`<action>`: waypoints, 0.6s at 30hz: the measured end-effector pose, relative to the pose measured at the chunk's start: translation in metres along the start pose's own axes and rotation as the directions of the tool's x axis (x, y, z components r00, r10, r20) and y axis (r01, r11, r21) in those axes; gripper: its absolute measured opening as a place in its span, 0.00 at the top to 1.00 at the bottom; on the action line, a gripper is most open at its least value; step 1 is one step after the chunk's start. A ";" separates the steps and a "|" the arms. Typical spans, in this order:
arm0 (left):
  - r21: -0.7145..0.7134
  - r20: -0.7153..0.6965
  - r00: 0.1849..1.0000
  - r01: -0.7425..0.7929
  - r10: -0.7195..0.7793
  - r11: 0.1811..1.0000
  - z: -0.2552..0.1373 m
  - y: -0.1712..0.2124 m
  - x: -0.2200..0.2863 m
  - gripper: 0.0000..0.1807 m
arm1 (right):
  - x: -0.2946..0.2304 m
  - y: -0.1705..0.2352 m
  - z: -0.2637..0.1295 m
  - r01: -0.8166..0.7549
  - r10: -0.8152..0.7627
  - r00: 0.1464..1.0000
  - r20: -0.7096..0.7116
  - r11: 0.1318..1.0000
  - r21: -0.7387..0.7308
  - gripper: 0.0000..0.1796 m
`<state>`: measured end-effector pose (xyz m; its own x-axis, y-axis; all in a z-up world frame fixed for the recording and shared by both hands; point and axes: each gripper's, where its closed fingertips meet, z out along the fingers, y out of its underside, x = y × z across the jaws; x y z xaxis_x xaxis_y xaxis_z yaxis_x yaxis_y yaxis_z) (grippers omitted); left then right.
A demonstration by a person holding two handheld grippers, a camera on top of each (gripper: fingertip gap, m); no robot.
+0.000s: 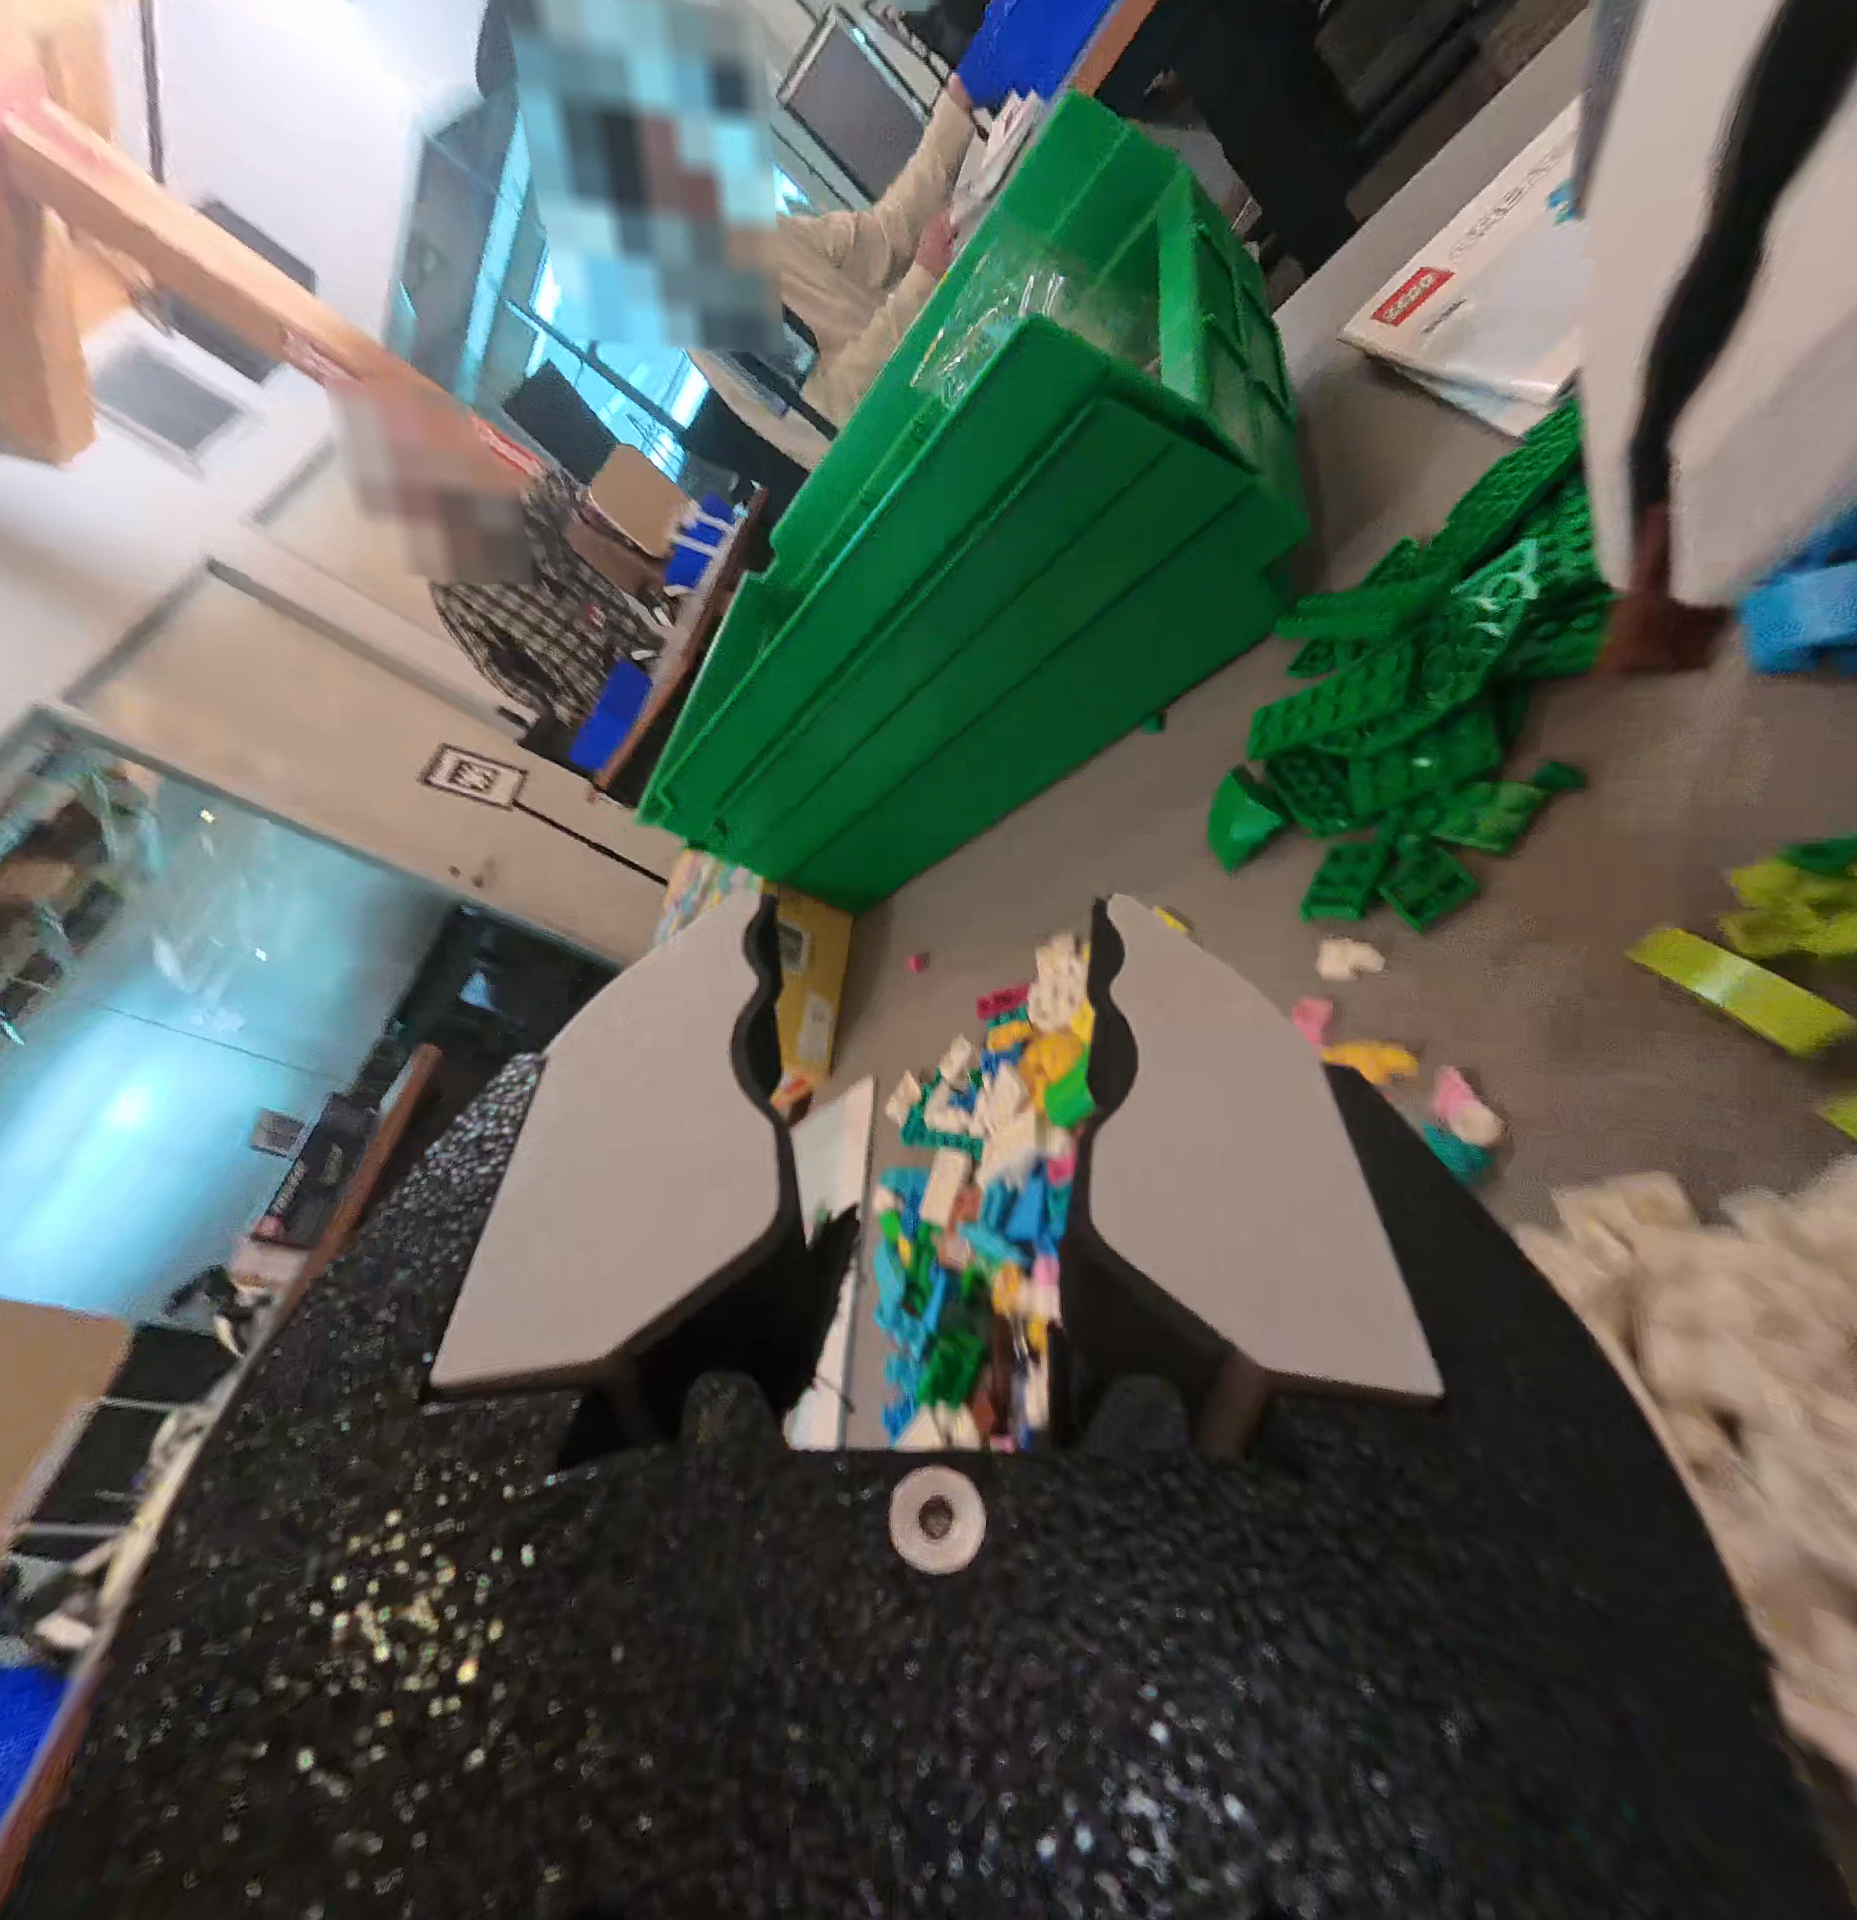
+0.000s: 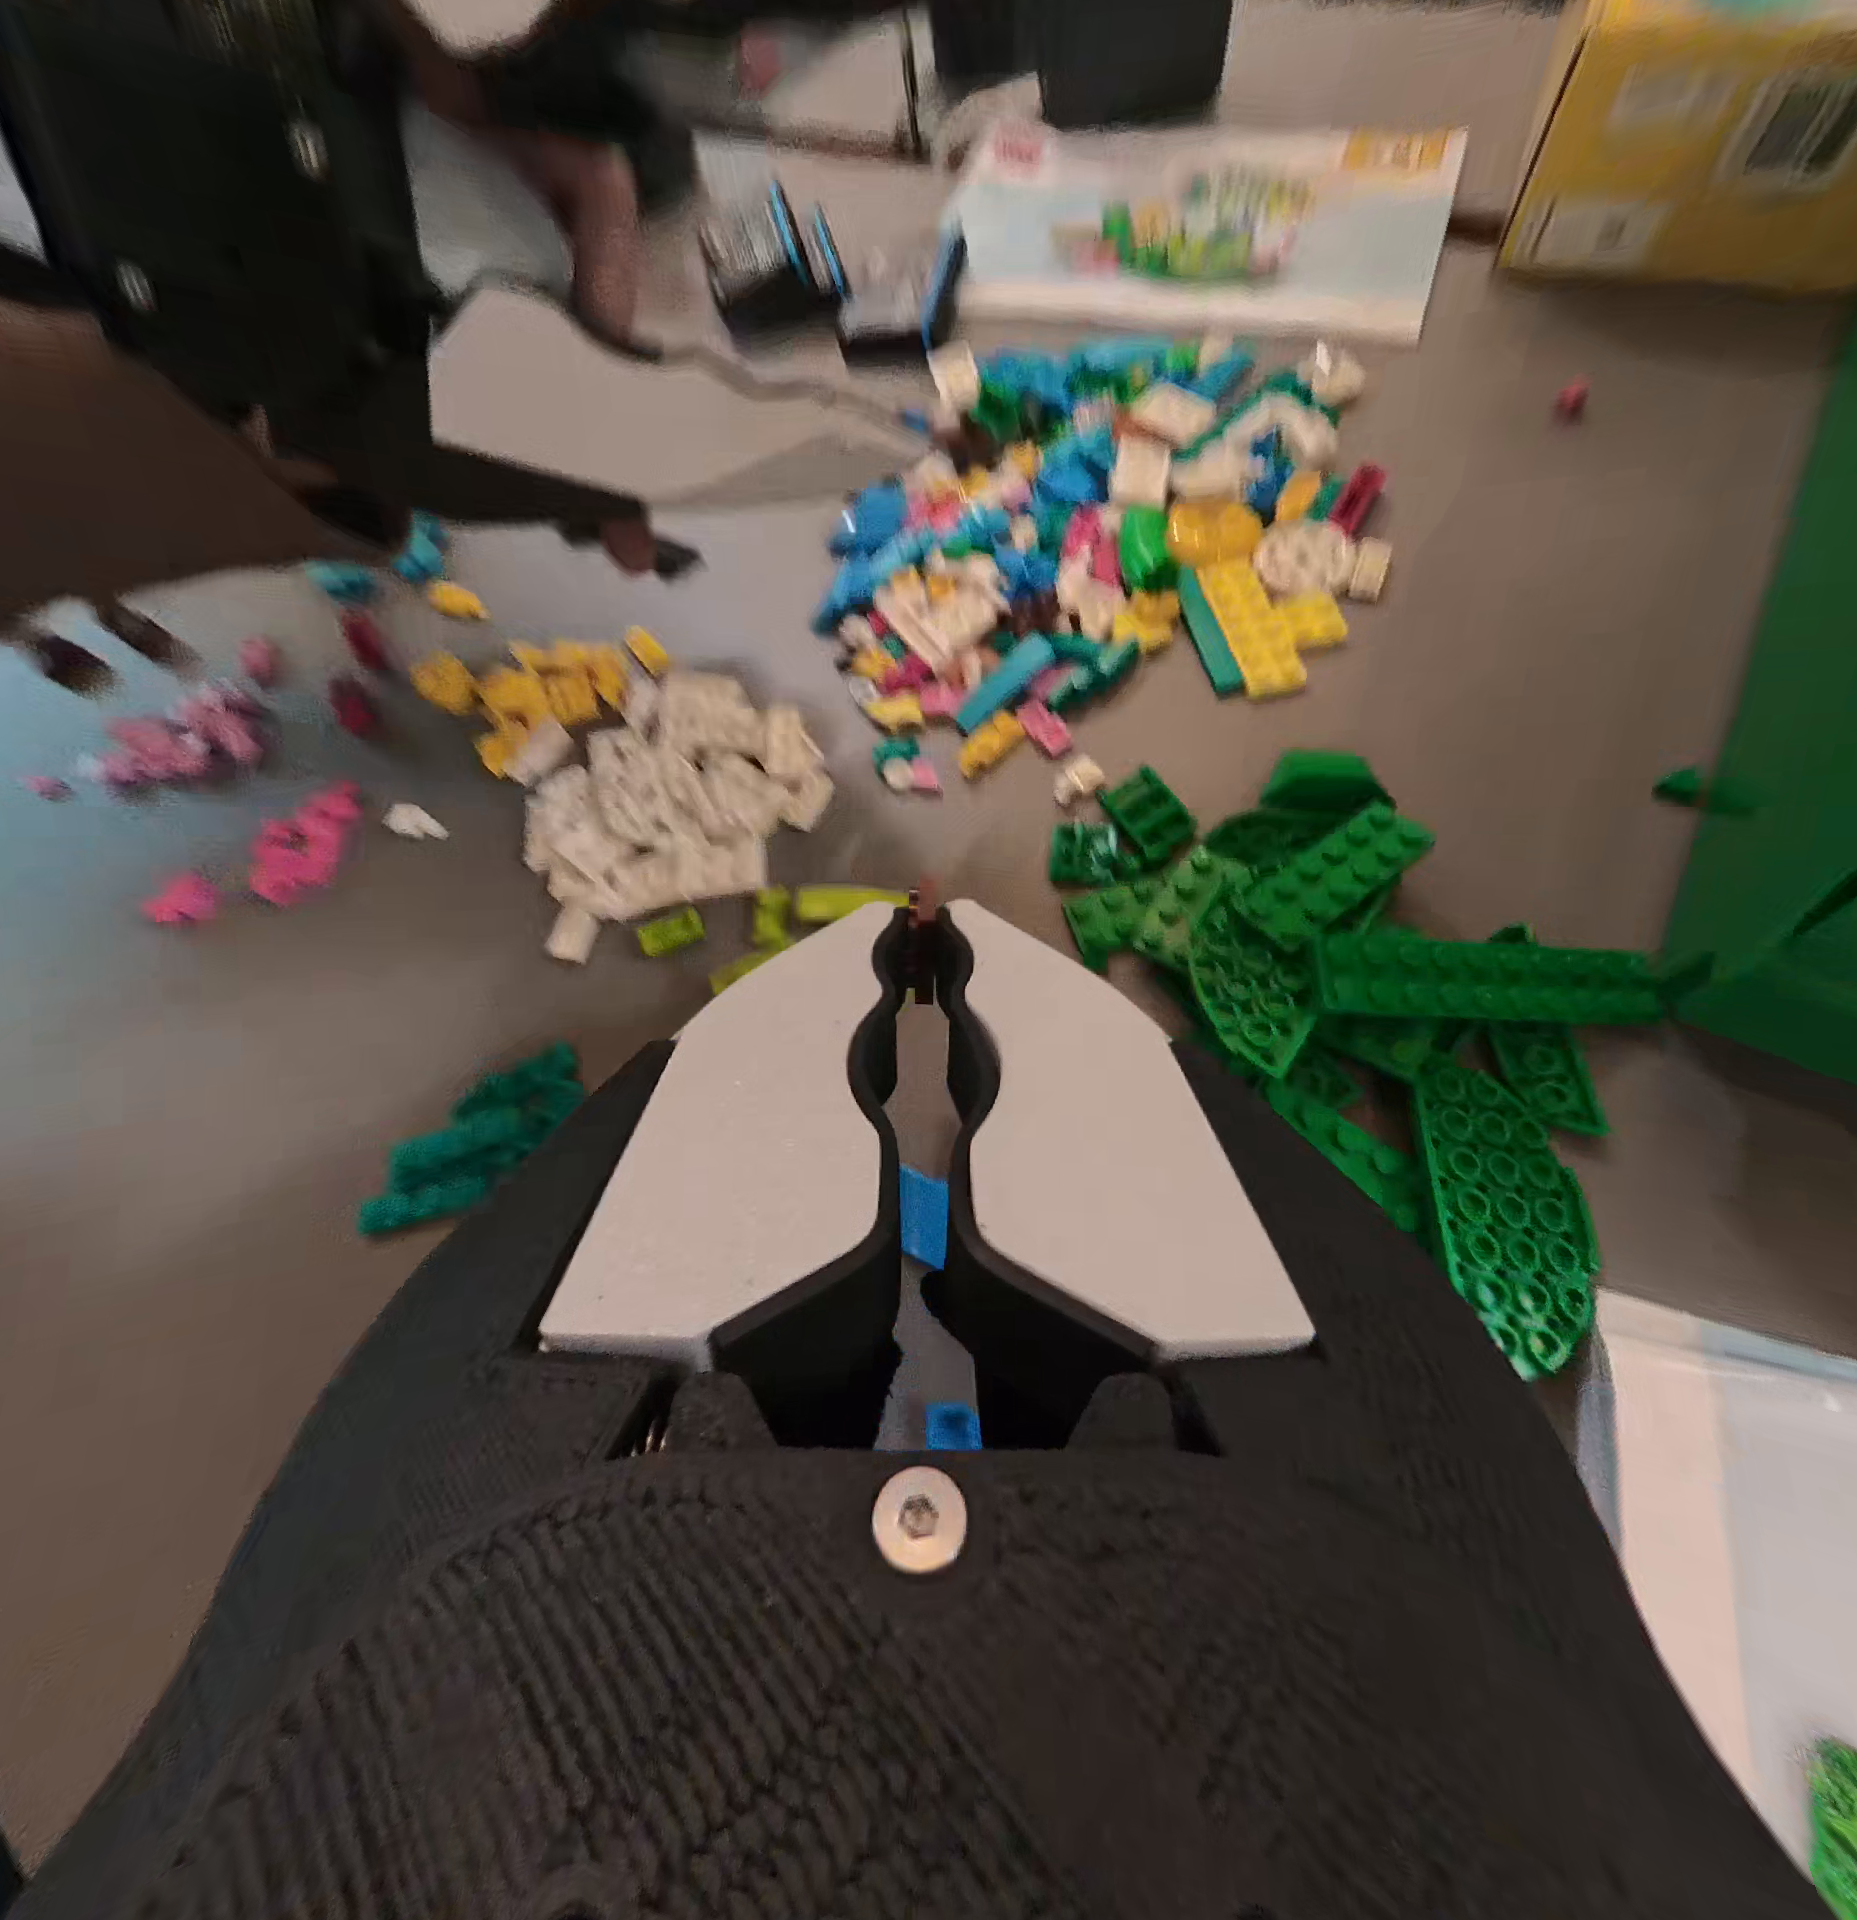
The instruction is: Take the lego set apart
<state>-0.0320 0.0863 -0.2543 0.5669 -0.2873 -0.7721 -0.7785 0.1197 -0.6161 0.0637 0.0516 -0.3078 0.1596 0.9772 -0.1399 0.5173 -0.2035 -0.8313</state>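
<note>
My left gripper (image 1: 934, 935) is open and empty, held above a mixed pile of loose coloured bricks (image 1: 991, 1164) on the grey table. One of its grey fingers (image 2: 612, 405) shows in the right wrist view, beside the same pile (image 2: 1090, 540). My right gripper (image 2: 924, 920) is shut on a small dark brown piece (image 2: 925, 914) at its tips. It is held above the table, near lime pieces (image 2: 799, 909). A blue piece (image 2: 924, 1216) shows between its fingers, lower down. The right gripper also shows blurred at the top right of the left wrist view (image 1: 1672, 561).
Sorted heaps lie around: white bricks (image 2: 675, 810), yellow (image 2: 539, 686), pink (image 2: 300, 842), teal (image 2: 477, 1143), green plates (image 2: 1371, 987). Stacked green bins (image 1: 1007, 540) stand at the table's edge. A yellow box (image 2: 1713, 145) and a booklet (image 2: 1215, 229) lie behind the mixed pile.
</note>
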 end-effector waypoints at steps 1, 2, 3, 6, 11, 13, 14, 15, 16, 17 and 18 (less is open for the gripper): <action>-0.007 -0.006 1.000 0.029 -0.030 1.000 -0.017 0.001 -0.002 0.68 | -0.007 -0.011 -0.005 0.003 -0.004 1.000 0.016 0.998 0.068 0.98; -0.016 -0.009 0.998 0.060 -0.061 0.998 -0.038 0.002 -0.003 0.68 | -0.017 -0.022 -0.011 0.030 -0.036 0.999 0.036 0.989 0.143 0.99; -0.025 -0.009 0.995 0.096 -0.097 0.995 -0.060 0.004 -0.005 0.67 | -0.029 -0.032 -0.016 0.076 -0.090 0.994 0.057 0.975 0.211 0.99; -0.055 0.016 0.980 0.197 -0.197 0.979 -0.135 0.015 -0.013 0.66 | -0.070 -0.050 -0.019 0.206 -0.247 0.964 0.102 0.930 0.306 0.99; -0.087 0.235 0.909 0.373 -0.345 0.924 -0.271 0.052 -0.047 0.67 | -0.125 -0.063 0.015 0.319 -0.368 0.914 0.170 0.912 0.258 0.99; -0.099 0.355 0.875 0.384 -0.328 0.918 -0.324 0.069 -0.061 0.69 | -0.149 -0.064 0.036 0.336 -0.382 0.896 0.225 0.917 0.217 0.99; -0.110 0.415 0.858 0.378 -0.303 0.919 -0.349 0.078 -0.067 0.70 | -0.164 -0.064 0.047 0.338 -0.384 0.884 0.267 0.919 0.202 0.99; -0.119 0.468 0.838 0.375 -0.281 0.919 -0.372 0.087 -0.071 0.71 | -0.181 -0.065 0.059 0.339 -0.381 0.870 0.313 0.923 0.183 0.99; -0.128 0.513 0.817 0.376 -0.263 0.918 -0.392 0.096 -0.074 0.72 | -0.198 -0.064 0.073 0.346 -0.380 0.856 0.351 0.925 0.159 0.99; -0.135 0.552 0.793 0.388 -0.256 0.912 -0.409 0.105 -0.074 0.72 | -0.216 -0.064 0.087 0.360 -0.387 0.839 0.383 0.922 0.143 0.99; -0.124 0.592 0.762 0.408 -0.263 0.904 -0.425 0.113 -0.075 0.72 | -0.234 -0.063 0.102 0.380 -0.398 0.818 0.414 0.916 0.131 0.99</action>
<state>-0.2764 -0.2823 -0.1999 0.7963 0.3116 -0.5185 -0.5060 -0.1266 -0.8532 -0.0919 -0.1582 -0.2772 -0.4237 0.9058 -0.0061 0.4240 0.1924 -0.8850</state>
